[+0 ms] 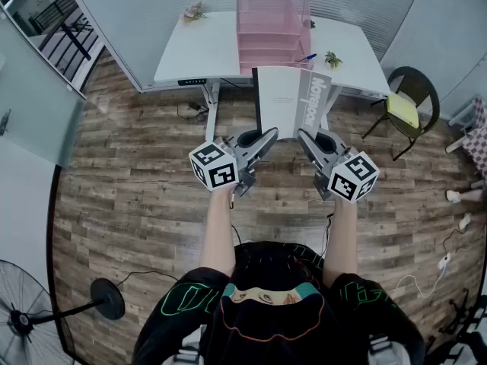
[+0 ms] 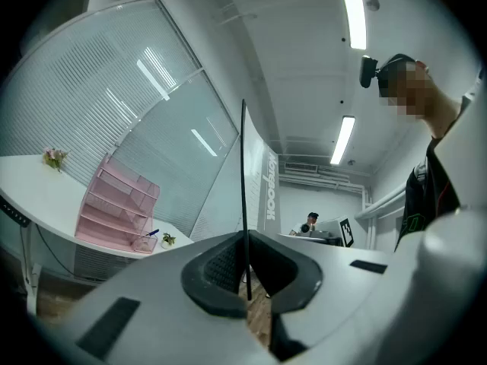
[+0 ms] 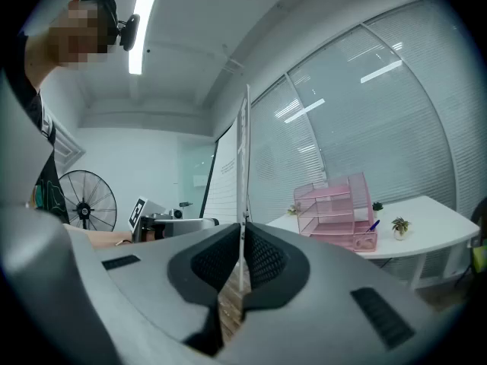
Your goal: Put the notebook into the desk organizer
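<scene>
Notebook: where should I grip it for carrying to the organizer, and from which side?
By its near edge, from the person's side. The notebook is spread open, each cover thin as a sheet, so left gripper and right gripper each pinch one cover edge-on, as now.

The notebook point(image 1: 293, 101) I hold hides part of the desk point(image 1: 194, 48) edge; its small print I cannot read. The fan point(image 1: 23, 310) is cut off at left.

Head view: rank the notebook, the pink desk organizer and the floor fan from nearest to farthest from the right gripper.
1. The notebook, clamped by the right gripper at its tip.
2. The pink desk organizer, on the white desk beyond the notebook.
3. The floor fan, behind the person's left side.
</scene>
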`<state>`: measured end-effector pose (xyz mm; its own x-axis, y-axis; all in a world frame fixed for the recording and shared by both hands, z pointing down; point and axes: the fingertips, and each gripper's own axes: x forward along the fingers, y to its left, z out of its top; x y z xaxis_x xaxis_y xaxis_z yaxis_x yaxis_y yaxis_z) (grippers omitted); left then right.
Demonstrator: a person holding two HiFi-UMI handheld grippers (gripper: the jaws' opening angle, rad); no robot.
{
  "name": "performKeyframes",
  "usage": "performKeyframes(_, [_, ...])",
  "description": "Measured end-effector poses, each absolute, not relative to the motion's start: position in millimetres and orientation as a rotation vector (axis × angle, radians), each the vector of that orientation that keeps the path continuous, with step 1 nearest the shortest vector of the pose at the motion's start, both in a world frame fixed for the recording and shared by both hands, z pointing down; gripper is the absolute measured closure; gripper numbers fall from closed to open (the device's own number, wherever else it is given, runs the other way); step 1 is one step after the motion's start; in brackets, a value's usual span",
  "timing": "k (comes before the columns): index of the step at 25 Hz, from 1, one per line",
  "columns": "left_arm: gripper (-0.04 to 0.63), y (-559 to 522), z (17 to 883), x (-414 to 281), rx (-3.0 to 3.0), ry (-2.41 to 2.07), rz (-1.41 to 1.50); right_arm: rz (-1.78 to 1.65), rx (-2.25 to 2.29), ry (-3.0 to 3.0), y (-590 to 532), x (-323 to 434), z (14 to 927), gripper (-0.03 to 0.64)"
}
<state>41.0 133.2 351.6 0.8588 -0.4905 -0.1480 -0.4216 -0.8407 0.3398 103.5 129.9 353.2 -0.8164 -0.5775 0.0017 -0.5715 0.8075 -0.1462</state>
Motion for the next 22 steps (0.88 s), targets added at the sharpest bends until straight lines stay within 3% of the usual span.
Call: performKeyframes(22, [0.586, 137, 369, -2, 2.694, -0.736, -0.353, -0.231, -1.004, 2.953, 135, 61, 368, 0.598])
